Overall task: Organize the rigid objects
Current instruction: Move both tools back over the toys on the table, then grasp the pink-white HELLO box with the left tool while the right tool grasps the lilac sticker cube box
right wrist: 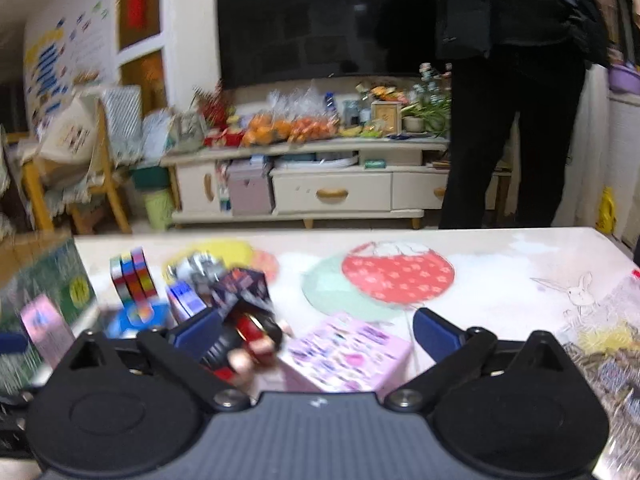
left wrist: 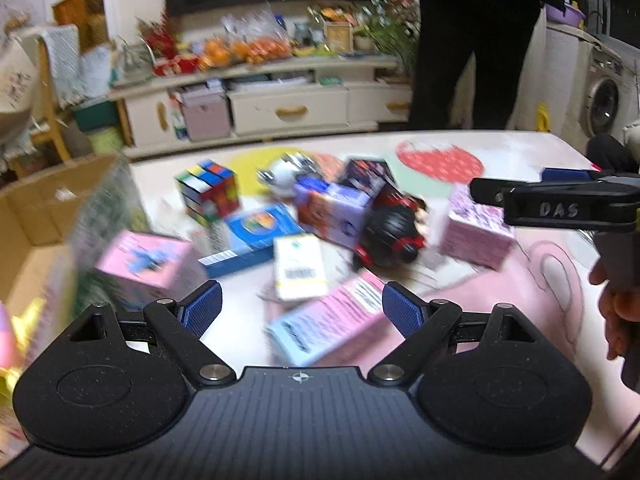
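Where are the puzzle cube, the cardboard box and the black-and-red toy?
puzzle cube (left wrist: 208, 192), left wrist view, front face.
cardboard box (left wrist: 36, 216), left wrist view, inner wall.
black-and-red toy (left wrist: 390, 228), left wrist view, black body.

- Motion blur smears the print on the pink box (right wrist: 348, 354), leaving it unreadable.
- The white box's (left wrist: 299, 267) label is illegible.
- The standing person (left wrist: 476, 40) is cut off above the waist.
- The cardboard carton (left wrist: 36, 216) runs past the left edge.

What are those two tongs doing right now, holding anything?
Left tongs: open, holding nothing, above a pink and blue box.
Right tongs: wide open, holding nothing, a pink patterned box ahead between them.
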Demonstrator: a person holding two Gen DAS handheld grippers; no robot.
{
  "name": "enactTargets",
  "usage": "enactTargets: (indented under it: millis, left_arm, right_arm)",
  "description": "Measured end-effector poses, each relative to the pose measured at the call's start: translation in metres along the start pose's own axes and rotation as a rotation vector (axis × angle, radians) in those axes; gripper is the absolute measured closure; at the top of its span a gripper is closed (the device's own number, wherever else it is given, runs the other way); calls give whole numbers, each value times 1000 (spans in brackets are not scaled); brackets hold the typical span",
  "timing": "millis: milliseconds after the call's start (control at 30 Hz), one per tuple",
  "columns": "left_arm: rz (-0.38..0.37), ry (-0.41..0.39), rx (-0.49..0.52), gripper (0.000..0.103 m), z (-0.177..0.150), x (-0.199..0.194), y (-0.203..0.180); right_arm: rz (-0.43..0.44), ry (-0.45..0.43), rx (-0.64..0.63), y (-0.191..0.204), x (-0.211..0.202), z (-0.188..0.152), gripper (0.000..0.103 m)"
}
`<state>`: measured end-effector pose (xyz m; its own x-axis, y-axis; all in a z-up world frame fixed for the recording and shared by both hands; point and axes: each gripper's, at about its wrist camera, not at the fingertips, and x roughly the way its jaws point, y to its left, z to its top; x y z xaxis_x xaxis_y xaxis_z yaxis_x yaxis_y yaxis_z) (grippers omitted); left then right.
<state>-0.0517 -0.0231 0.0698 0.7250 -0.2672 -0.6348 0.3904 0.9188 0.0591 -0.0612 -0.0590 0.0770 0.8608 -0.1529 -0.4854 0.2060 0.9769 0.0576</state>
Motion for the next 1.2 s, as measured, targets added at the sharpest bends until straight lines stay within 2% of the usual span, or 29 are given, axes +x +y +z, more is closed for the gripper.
enactTargets:
  millis: [133,200,333,467,733,933,1000,1067,1200]
  left_arm:
    - [-14,43,-40,0,-8,15,-17]
    - [8,46,-60,0,-11,18,-20]
    - [55,15,-67,0,-13,22,-24]
    - [68,6,-76,0,-10,25,-18]
    - [61,69,-119,0,-10,35,-13]
    - [13,68,-105,0,-12,42,-19]
    - [16,77,-89,6,-12,44,-21]
    - [19,87,-71,23,-12,45,-22]
    - [14,99,-73,50,-12,46,-20]
  right_arm:
    - [60,54,-39,-8,15,-13,1]
    - [75,84,-49,-10,22,-16,1]
    - [57,123,-70,-15,39,-23,1]
    - [48,146,-77,-19,56,-27,1]
    - [54,160,-39,-30,73,-25,1]
    - [79,168,-27,-28,78,-23,1]
    - [87,165,-23,-28,78,-23,3]
    - [86,160,-24,-28,77,-23,7]
    - [85,149,-27,-26,74,-22,19]
